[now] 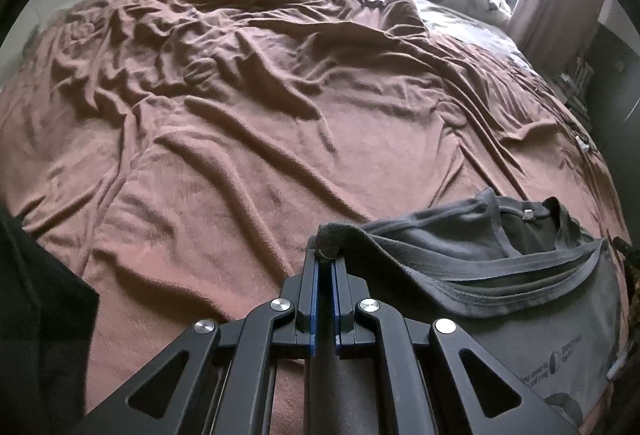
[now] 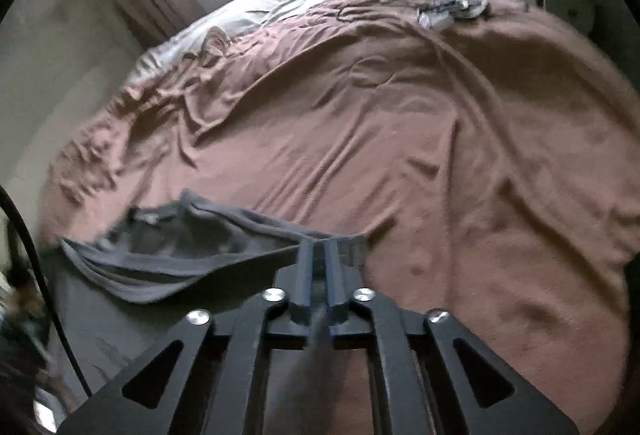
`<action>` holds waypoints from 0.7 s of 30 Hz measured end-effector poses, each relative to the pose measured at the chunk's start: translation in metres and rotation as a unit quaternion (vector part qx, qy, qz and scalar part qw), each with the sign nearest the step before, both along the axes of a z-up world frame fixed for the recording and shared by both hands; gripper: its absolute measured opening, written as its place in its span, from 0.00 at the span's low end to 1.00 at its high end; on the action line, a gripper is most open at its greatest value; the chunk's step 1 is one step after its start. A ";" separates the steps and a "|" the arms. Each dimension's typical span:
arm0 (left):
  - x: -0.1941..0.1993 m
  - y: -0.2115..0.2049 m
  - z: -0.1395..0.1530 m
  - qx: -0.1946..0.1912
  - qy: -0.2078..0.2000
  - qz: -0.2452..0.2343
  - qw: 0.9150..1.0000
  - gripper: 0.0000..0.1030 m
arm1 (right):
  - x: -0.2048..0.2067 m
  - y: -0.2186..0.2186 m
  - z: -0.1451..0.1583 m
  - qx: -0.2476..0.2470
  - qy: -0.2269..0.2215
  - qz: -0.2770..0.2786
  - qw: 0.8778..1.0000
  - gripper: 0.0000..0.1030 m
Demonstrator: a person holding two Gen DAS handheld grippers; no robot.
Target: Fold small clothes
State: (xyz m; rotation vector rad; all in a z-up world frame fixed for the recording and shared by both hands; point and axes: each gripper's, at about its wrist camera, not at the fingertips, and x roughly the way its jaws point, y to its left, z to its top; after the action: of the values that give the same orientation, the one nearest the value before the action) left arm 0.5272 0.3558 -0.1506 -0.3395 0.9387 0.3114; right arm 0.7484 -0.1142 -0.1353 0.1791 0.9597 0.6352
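**A:** Two grippers, and both have hold of the same garment. The left gripper (image 1: 325, 259) has its fingers (image 1: 311, 287) pressed together on a bunched corner of the dark grey shirt (image 1: 480, 247); the right gripper (image 2: 319, 251) is likewise closed on an edge of that shirt (image 2: 168, 263).

**B:** Which way does the cloth run from each?

**A:** From the left fingers it stretches toward three o'clock, neckline and label showing at about two o'clock. From the right fingers (image 2: 305, 267) it runs toward nine o'clock. So the shirt spans between them, its long axis side to side, with the body hanging down toward six o'clock.

**B:** Is it on the bed?

**A:** It is held just above the near edge of the bed (image 1: 240, 139), over the brown blanket; I cannot tell whether the lower part touches.

**B:** And which hand is nearer?

**A:** Neither, since each grips its own end. I judge the next move to be carrying both ends forward, toward twelve o'clock, and laying the shirt flat. Uneven travel would skew it.
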 end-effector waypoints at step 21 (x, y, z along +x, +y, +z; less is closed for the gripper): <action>-0.001 0.005 -0.006 -0.007 0.004 0.003 1.000 0.05 | 0.027 -0.019 -0.033 0.068 0.076 0.006 0.995 0.42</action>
State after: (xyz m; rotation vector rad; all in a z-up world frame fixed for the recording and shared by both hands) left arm 0.5262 0.3609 -0.1563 -0.3549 0.9491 0.3124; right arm 0.7754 -0.1337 -0.1682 0.3470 1.0654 0.7053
